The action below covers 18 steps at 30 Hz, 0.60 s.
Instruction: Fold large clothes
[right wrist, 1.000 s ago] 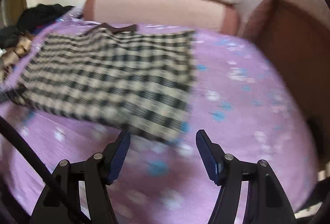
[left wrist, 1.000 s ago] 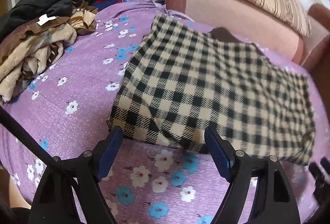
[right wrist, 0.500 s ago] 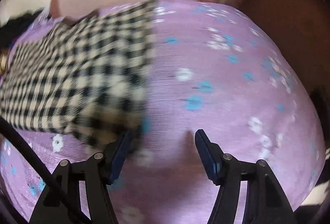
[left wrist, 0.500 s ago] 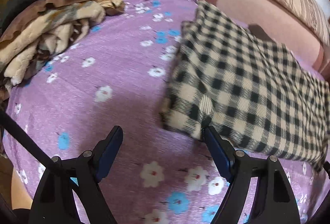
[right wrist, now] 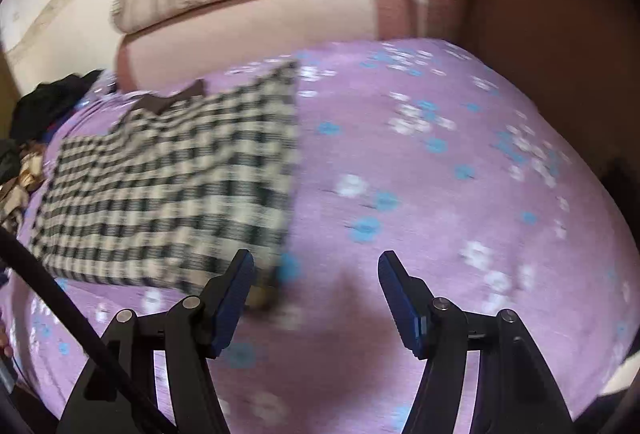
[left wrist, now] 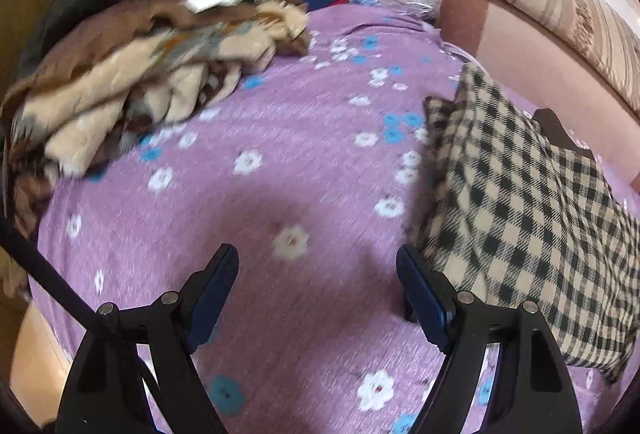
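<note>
Flanking folded checked garment [left wrist: 520, 218] w/ jaws wide, empty; clothes pile [left wrist: 132, 90] lies well apart.

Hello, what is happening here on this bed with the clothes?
A person is folding clothes on a bed with a purple flowered sheet, using a two-finger gripper in each hand. A checked garment lies flat on the sheet, already folded into a rectangle. The left gripper and the right gripper are both open and hold nothing; each hovers near one end of the garment. A pile of unfolded clothes waits to the side.
</note>
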Tool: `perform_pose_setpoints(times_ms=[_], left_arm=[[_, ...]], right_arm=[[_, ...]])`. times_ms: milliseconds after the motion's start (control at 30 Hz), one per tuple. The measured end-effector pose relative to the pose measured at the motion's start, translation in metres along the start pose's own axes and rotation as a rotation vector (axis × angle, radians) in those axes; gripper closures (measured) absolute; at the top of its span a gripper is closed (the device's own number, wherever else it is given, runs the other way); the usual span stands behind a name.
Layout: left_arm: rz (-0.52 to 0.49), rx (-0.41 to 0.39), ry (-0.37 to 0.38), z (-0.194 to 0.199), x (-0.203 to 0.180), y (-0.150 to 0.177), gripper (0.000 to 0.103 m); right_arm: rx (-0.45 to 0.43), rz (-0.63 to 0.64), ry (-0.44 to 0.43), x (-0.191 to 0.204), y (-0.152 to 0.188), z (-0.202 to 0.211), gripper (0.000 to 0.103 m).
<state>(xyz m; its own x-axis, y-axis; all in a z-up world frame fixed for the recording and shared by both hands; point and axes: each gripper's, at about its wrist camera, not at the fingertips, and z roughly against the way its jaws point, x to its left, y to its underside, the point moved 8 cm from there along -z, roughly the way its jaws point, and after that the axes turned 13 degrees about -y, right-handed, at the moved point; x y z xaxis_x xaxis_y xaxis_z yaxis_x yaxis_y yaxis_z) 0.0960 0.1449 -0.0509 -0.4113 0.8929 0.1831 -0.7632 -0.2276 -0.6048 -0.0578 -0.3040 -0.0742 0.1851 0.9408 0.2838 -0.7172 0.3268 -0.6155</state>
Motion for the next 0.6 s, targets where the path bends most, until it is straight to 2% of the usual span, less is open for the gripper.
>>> perform_pose_setpoints(times_ms=[133, 267, 333, 467, 600], left_arm=[[-0.074, -0.018, -0.018, -0.013, -0.021, -0.01, 0.023], [-0.167, 0.043, -0.117, -0.053, -0.021, -0.011, 0.023], [-0.128, 0.056, -0.08, -0.062, -0.012, -0.017, 0.023], [-0.068, 0.1, -0.062, -0.069, 0.005, -0.029, 0.023], [-0.016, 0.115, 0.034, -0.064, 0.008, -0.034, 0.023]], right_arm=[[0.047, 0.059, -0.027, 0.033, 0.001, -0.037, 0.034], [0.086, 0.05, 0.01, 0.029, 0.005, -0.064, 0.034], [0.092, 0.018, 0.018, 0.016, 0.005, -0.067, 0.034], [0.079, -0.003, 0.045, -0.002, 0.003, -0.053, 0.034], [0.044, 0.0, 0.029, -0.002, -0.005, -0.032, 0.034]])
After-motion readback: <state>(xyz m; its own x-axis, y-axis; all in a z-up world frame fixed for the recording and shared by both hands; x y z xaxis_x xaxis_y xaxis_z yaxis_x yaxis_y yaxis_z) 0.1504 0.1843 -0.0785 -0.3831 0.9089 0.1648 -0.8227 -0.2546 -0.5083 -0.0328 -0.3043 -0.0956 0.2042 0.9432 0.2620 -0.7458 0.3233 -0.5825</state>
